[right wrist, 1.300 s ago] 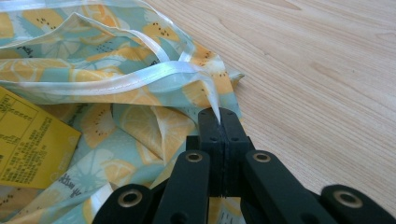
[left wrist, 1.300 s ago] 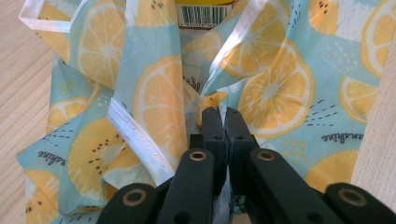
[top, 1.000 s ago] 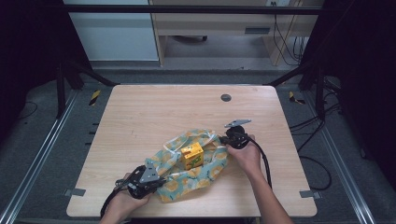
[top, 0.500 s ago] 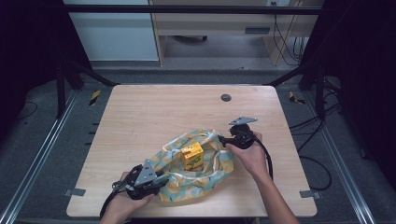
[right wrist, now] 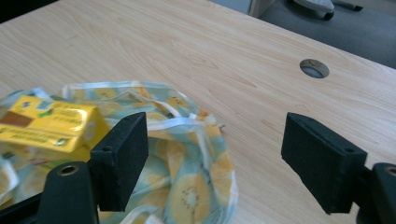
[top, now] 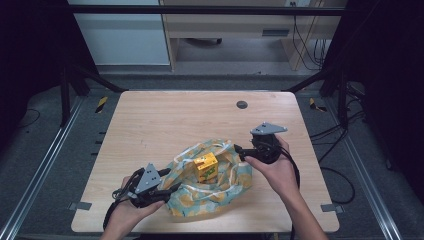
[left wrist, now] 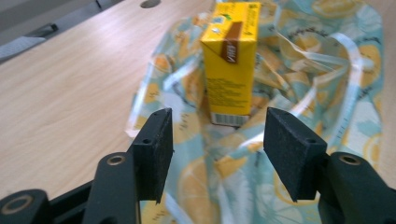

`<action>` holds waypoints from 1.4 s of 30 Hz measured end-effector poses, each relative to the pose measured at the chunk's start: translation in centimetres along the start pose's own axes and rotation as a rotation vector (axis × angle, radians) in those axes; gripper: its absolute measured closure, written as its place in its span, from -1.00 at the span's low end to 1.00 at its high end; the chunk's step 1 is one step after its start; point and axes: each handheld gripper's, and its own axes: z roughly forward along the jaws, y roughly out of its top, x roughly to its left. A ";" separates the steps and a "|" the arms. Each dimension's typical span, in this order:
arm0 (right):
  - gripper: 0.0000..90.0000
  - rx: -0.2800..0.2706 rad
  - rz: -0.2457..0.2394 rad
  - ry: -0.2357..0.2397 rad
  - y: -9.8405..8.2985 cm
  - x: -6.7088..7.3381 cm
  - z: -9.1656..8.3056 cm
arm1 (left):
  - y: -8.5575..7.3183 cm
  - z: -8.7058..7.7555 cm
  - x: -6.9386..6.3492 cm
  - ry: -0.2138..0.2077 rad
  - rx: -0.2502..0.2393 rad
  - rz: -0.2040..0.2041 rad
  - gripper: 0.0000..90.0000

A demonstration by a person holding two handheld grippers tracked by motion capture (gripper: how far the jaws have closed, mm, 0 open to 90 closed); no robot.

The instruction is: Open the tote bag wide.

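- Work in hand: a lemon-print cloth bag lies crumpled on the table, a yellow carton standing upright in its middle.
- Left gripper: jaws have just been opening, now spread, nothing between the pads. Carton stands just beyond and between the jaws; cloth lies under them.
- Right gripper: jaws have just been opening, now wide apart, holding nothing. Bag rim lies below its left jaw, carton further left; bare wood under the right jaw.
- Likely step: re-grip the bag's edges. To do it well, pinch the white-trimmed rim on opposite sides, cloth only, and lift evenly so the carton doesn't tip.
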 end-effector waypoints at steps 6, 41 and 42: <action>-0.54 -0.024 -0.003 0.004 -1.5 1.4 -2.0 | 0.9 0.5 1.4 0.028 0.023 -0.015 -0.17; 0.98 0.177 0.038 0.112 -10.9 2.2 1.0 | -0.7 7.7 4.3 0.100 0.172 -0.113 0.92; 0.98 0.184 0.032 0.107 -11.0 2.1 1.0 | -1.0 7.8 4.6 0.105 0.177 -0.124 0.93</action>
